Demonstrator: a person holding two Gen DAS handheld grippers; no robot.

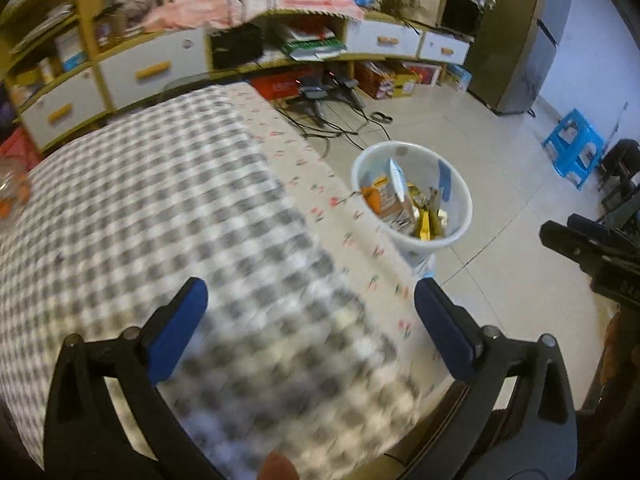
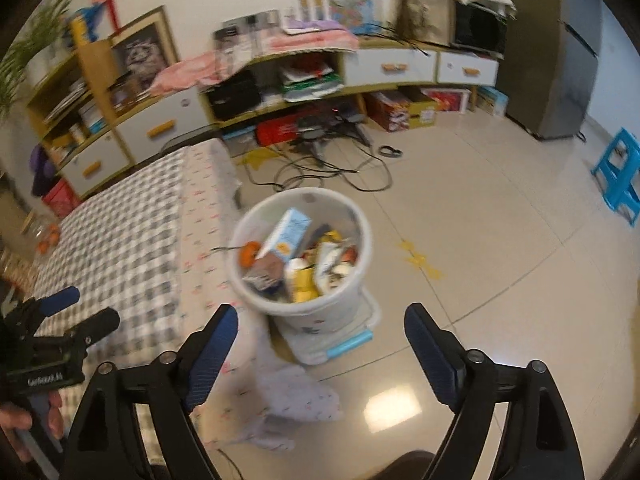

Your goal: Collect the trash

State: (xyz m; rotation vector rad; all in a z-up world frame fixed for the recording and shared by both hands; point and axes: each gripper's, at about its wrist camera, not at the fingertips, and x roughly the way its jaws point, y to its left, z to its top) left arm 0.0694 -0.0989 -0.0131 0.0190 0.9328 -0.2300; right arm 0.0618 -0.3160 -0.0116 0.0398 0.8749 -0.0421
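Trash bin [image 2: 302,256] (already crammed with cartons and wrappers) is sitting at twelve o'clock from the right gripper [image 2: 320,354], nearer than the left gripper [image 1: 310,328], both gaping wide and empty.

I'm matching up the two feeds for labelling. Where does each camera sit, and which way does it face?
Left wrist: on the left gripper, angled down over the checked tablecloth; both blue fingers show, open and empty.
Right wrist: on the right gripper, angled down at the floor beside the table; its fingers are open and empty, and the left gripper and a hand show.
Shared: the trash bin, shelving, blue stool.
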